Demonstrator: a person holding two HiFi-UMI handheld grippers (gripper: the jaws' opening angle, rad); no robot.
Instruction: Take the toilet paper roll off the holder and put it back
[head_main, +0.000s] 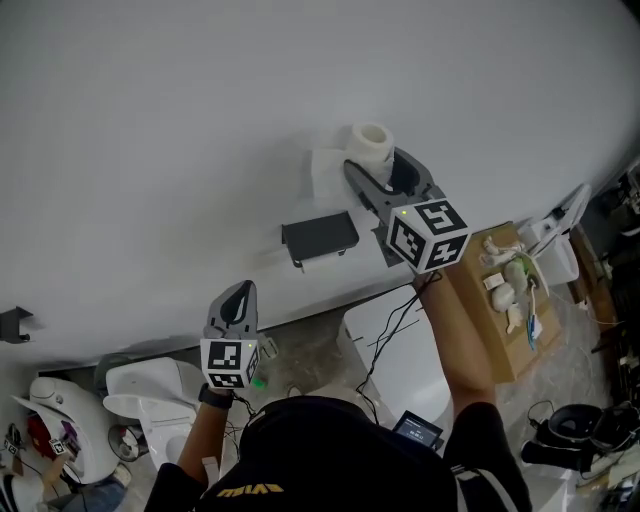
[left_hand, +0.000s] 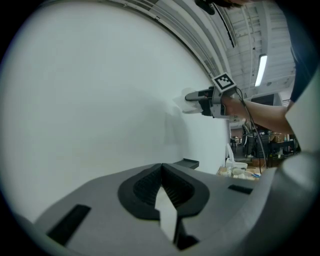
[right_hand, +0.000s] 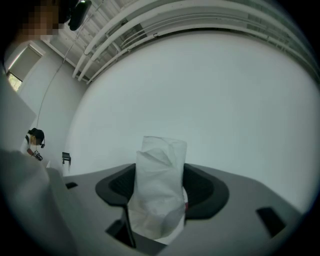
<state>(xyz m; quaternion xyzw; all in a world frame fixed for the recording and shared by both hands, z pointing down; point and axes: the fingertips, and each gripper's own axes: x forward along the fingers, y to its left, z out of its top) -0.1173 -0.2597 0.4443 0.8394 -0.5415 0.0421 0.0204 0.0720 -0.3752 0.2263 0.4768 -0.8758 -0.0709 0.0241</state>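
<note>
Toilet paper roll (head_main: 372, 141) is off the holder (head_main: 320, 236), and I have it in my right gripper (head_main: 376, 160). The jaws stand about half way open because the roll is fat and soft. They press on it from both sides, and it looks a bit squashed in there. I think I squeeze just hard enough that it does not drop.

I hold the roll close to the white wall (head_main: 180, 120). It is higher than the holder and a bit off to the side, so it does not touch the holder. A loose sheet (head_main: 325, 175) hangs from the roll beside the wall.

The holder is dark and sticks out from the wall like a little shelf. Nothing is on it. I think that is the spot where the roll must go back.

My left gripper (head_main: 238, 301) is lower down, well apart from the roll and the holder. Its jaws are closed together at the tips, with nothing in them. I think it waits out of the way because one gripper is enough for such a light thing.

Now I count. One roll. One loose sheet. One holder. Two grippers, one busy and one with nothing.
</note>
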